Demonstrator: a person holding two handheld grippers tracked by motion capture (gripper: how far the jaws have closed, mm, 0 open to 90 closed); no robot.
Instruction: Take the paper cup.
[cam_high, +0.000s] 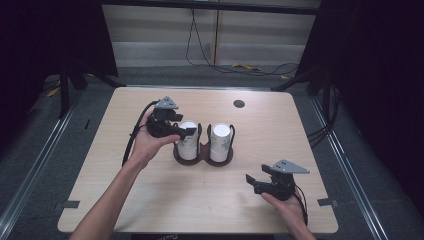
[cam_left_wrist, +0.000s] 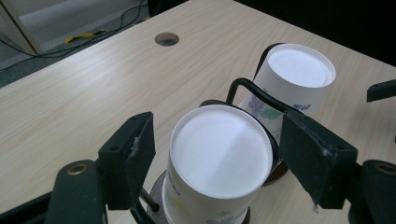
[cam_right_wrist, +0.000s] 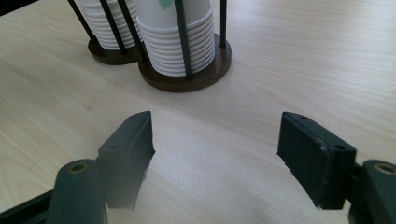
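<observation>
Two stacks of upturned paper cups stand in a double cup holder (cam_high: 202, 156) on a wooden table (cam_high: 125, 200). The holder serves as the landmark: a dark twin base with thin black upright rods around each stack.

Left tongs (cam_high: 189, 132): held over the holder's left side, their jaws standing apart to either side of the top cup of the left cup stack (cam_high: 188, 141). In the left gripper view (cam_left_wrist: 219, 149) a gap shows between each jaw and the cup wall, so the tongs are open and press on nothing.

Right tongs (cam_high: 251, 179): low over the table on the person's side of the holder and to its right, well apart from it. In the right gripper view (cam_right_wrist: 215, 140) the jaws stand open with bare table between them.

Right cup stack (cam_high: 220, 141): seated in the holder's right side, untouched.

Progress, as a judgement: the work appears to be drawing a cup off the left stack. The approach looks complete, with the jaws aligned about the top cup. Closing on the cup, lifting it clear of the rods and setting it somewhere all remain. No loose cup stands on the table.
</observation>
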